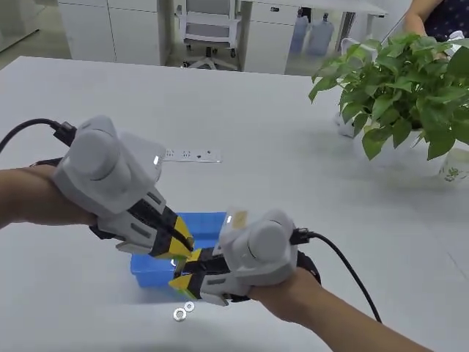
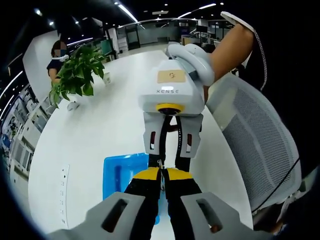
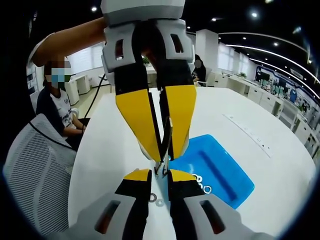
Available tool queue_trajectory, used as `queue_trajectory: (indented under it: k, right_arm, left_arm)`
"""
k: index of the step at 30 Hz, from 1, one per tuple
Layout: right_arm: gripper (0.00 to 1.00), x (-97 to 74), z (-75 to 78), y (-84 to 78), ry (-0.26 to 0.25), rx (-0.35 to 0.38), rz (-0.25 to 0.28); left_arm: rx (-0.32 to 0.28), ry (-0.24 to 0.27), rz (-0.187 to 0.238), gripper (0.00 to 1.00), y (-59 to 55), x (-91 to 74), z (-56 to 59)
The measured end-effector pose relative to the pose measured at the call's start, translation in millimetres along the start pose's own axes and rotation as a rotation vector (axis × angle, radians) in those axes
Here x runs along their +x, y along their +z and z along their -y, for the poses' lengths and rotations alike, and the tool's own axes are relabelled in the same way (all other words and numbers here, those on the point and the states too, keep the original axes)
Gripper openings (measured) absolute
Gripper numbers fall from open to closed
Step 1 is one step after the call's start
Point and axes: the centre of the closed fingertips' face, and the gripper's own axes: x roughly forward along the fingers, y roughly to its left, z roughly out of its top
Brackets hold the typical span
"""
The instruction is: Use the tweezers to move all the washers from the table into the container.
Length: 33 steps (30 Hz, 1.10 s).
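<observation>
Partway done: a few small metal ring washers (image 3: 202,183) already lie in the shallow blue plastic container (image 3: 227,172), and two loose washers (image 1: 184,310) remain on the white counter (image 1: 293,183) just beside it. The left gripper (image 3: 166,152) is clamped on the thin metal tweezers (image 3: 162,166) near the container's edge. The right gripper (image 3: 160,175) has its jaws nearly together around the tweezers' tip, but whether they bite can't be told. The right gripper view gives the tweezers and the container's contents, which the gripper bodies cover in the head view.
</observation>
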Motion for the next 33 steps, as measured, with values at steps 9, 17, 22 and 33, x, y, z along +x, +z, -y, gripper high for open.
queue_trajectory:
  k: [9,17,22,33]
  right_arm:
    - [0.15,1.6,-1.1,8.0,0.010,0.014,0.032]
    - [0.15,1.5,-0.5,9.6,0.012,0.029,0.046]
    - [0.15,1.5,0.7,12.9,0.010,0.029,0.064]
    - [0.11,1.0,2.6,10.1,-0.003,0.014,0.056]
  left_arm:
    - [0.004,0.006,0.011,0.07,1.6,-1.6,-1.3]
    - [0.002,0.011,0.019,0.06,2.3,-2.5,-1.5]
    - [0.000,0.014,0.026,0.06,3.9,-3.7,-2.4]
    - [-0.006,0.014,0.027,0.06,2.4,-5.6,-2.7]
